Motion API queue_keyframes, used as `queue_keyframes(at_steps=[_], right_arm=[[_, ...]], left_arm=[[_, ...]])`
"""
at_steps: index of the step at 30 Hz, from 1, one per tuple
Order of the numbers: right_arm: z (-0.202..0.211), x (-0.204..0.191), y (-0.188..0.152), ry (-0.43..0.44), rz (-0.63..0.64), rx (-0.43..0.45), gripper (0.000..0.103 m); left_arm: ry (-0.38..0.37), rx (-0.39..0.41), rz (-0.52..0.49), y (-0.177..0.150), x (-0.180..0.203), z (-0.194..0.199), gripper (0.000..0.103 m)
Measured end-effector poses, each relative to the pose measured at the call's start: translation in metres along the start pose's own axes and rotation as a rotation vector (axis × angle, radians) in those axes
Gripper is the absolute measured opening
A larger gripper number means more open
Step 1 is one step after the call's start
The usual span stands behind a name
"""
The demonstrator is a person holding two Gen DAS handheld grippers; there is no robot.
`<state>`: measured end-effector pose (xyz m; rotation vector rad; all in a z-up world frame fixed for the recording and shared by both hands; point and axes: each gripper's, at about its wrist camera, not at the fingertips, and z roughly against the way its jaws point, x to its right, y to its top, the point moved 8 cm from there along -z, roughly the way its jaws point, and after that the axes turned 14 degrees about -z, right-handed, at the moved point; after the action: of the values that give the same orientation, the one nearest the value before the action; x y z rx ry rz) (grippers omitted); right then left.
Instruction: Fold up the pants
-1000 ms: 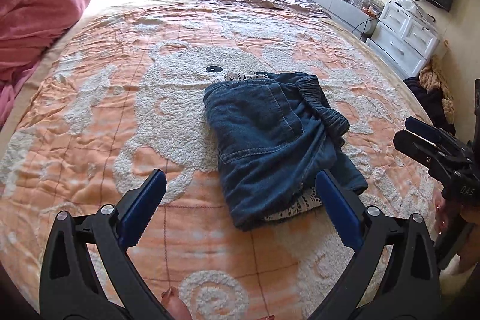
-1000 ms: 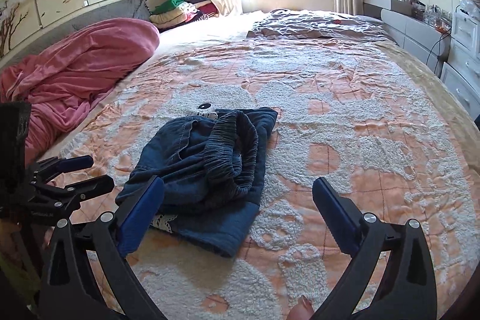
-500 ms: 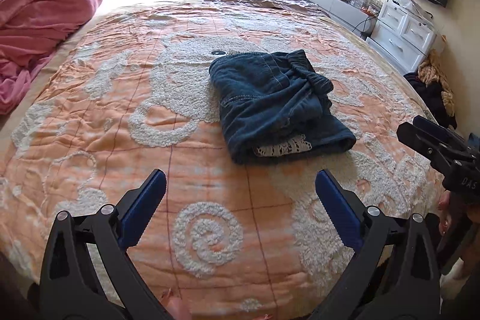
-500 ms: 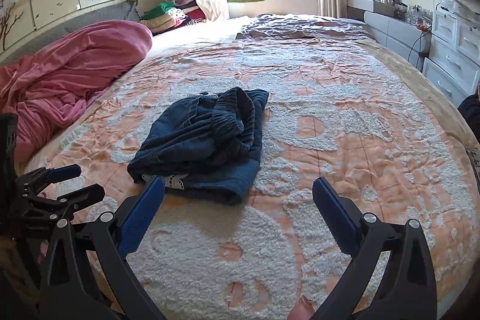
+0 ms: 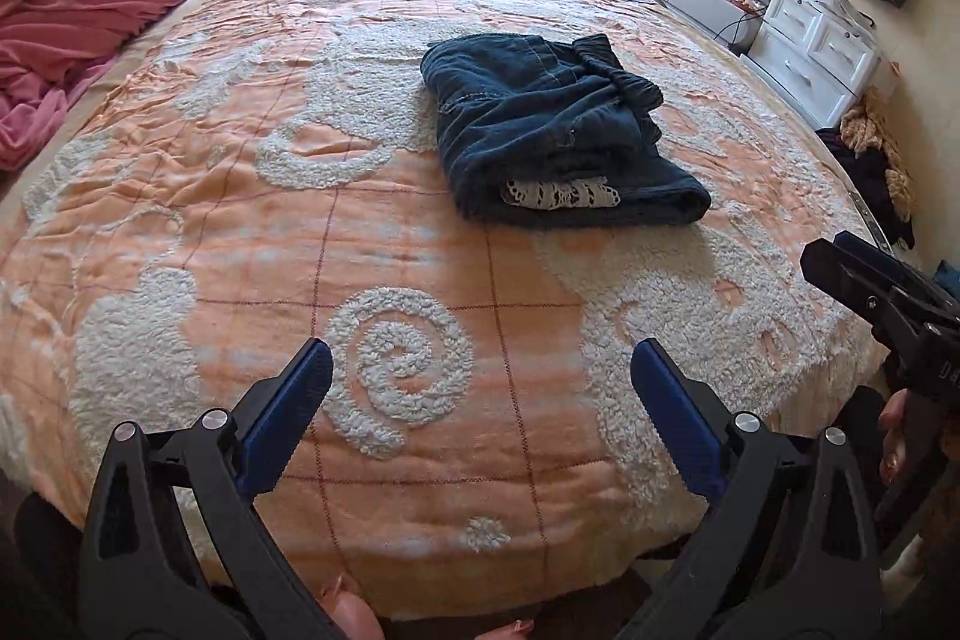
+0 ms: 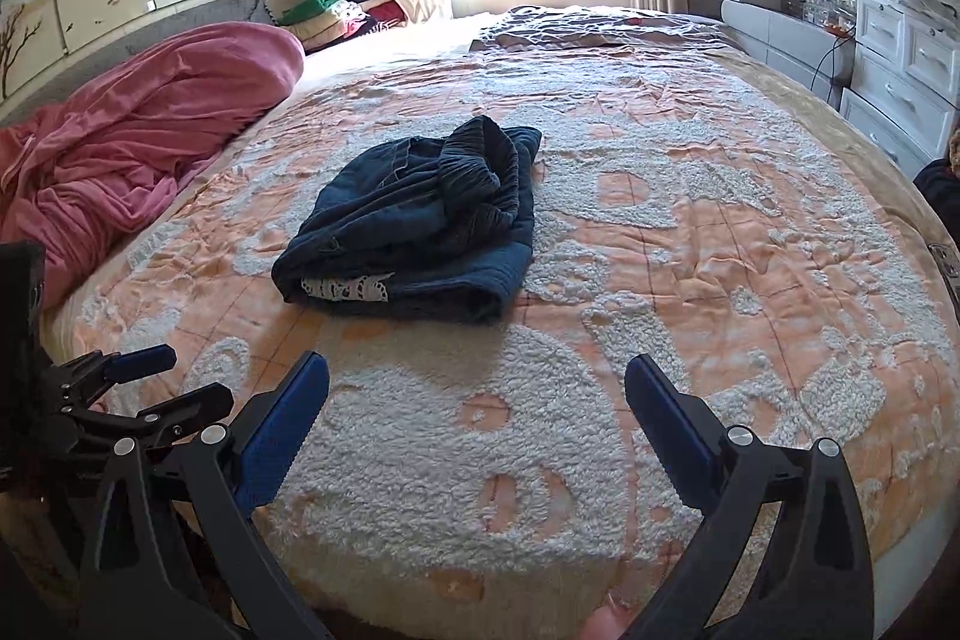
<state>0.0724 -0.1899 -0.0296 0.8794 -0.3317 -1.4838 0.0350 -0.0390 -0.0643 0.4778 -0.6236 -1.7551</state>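
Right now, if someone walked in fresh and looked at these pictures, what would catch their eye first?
Most likely the folded dark blue denim pants lying mid-bed on the peach and white textured bedspread, with a strip of white lace showing at the near edge. Next, the rumpled pink blanket heaped along the bed's left side. Both the left gripper and right gripper hang open near the bed's edge, jaws apart and holding nothing.

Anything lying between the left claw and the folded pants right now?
No. Between the left claw and the pants lies only bare bedspread, its white spiral motif included. The left wrist view shows it.
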Motion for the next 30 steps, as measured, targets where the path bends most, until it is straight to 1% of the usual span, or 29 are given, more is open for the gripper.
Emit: queue_keyframes(at_steps=[4,8,30], right_arm=[[-0.004,0.001,-0.01,-0.002,-0.012,-0.022,0.099],[-0.004,0.002,-0.014,-0.01,-0.013,-0.025,0.099],[-0.007,0.007,-0.014,-0.03,-0.02,-0.022,0.099]], left_arm=[[-0.001,-0.007,0.004,-0.001,0.002,0.0,0.094],[0.004,-0.004,0.007,-0.001,0.002,0.001,0.094],[0.001,-0.009,0.029,-0.003,0.001,0.001,0.094]])
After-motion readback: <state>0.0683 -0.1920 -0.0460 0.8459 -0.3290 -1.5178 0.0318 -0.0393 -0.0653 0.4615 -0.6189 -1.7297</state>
